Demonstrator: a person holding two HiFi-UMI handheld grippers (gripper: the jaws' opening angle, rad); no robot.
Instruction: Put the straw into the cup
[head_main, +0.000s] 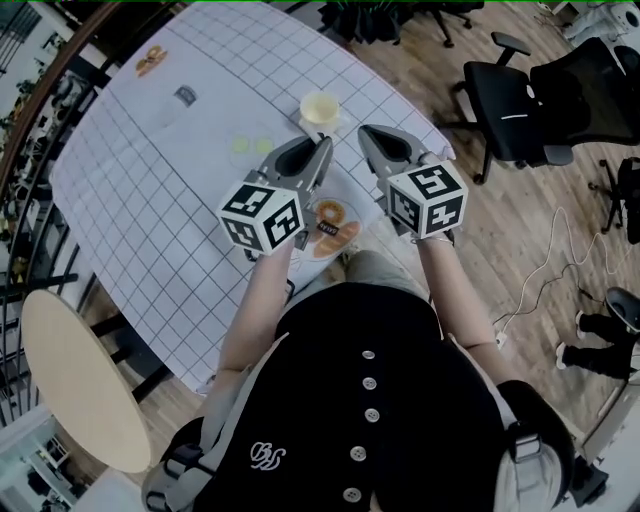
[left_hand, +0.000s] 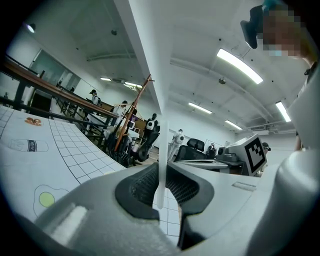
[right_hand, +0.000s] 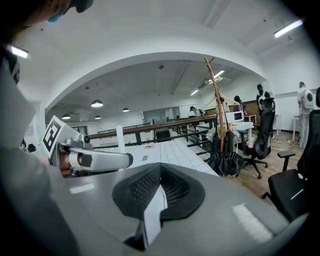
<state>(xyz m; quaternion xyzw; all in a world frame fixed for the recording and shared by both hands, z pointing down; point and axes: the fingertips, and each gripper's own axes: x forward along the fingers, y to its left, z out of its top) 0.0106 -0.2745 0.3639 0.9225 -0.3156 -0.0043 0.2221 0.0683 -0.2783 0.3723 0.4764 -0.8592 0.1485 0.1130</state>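
Straw (left_hand: 161, 160): thin, smooth white tube, upright, pinched between the left jaws, apart from the cup.
Left gripper (head_main: 320, 148): grey moulded shell with ribbed black pads; jaws clenched on the straw.
Right gripper (head_main: 368, 138): same build; jaws closed on a flat, paper-like white strip (right_hand: 152, 215).
Cup (head_main: 320, 107): round, pale yellow, open-topped, standing on the surface just beyond both grippers; contents unclear.
Surface (head_main: 150, 200): white cloth ruled in a square grid, with flat printed food pictures.

Open tablecloth (head_main: 150, 200) flanks the cup (head_main: 320, 107), its mouth uncovered.
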